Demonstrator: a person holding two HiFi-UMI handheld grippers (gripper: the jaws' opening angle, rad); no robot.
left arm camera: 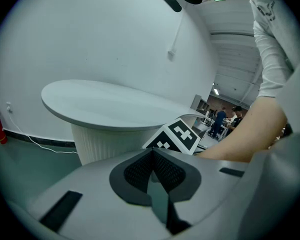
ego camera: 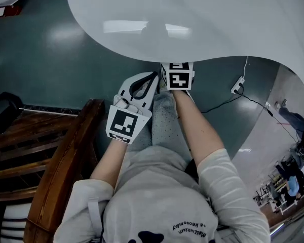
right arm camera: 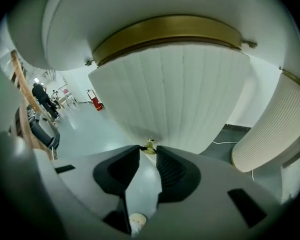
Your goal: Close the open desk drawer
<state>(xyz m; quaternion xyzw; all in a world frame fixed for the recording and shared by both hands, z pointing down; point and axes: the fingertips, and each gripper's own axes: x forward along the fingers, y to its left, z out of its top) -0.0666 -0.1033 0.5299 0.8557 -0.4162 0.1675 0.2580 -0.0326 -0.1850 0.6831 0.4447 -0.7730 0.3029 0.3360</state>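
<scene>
A wooden frame [ego camera: 66,156] stands left of the left tool [left arm camera: 152,153], whose jaws are closed together on nothing, with the round white worktop [left arm camera: 110,104] ahead of and above it. Just to its right, the right tool [right arm camera: 149,151] reaches under the worktop, jaws narrowly apart. The drawer [right arm camera: 180,99], fluted and white, rises right ahead of it, and its brass knob [right arm camera: 150,145] sits at the tips, in the gap; contact unclear.

Glossy teal floor [ego camera: 50,54] everywhere, big round white bench [ego camera: 202,19] right ahead of the left tongs [ego camera: 151,80], dark wooden furniture [ego camera: 66,151] off to their left, plain white wall [left arm camera: 90,34] beyond.
</scene>
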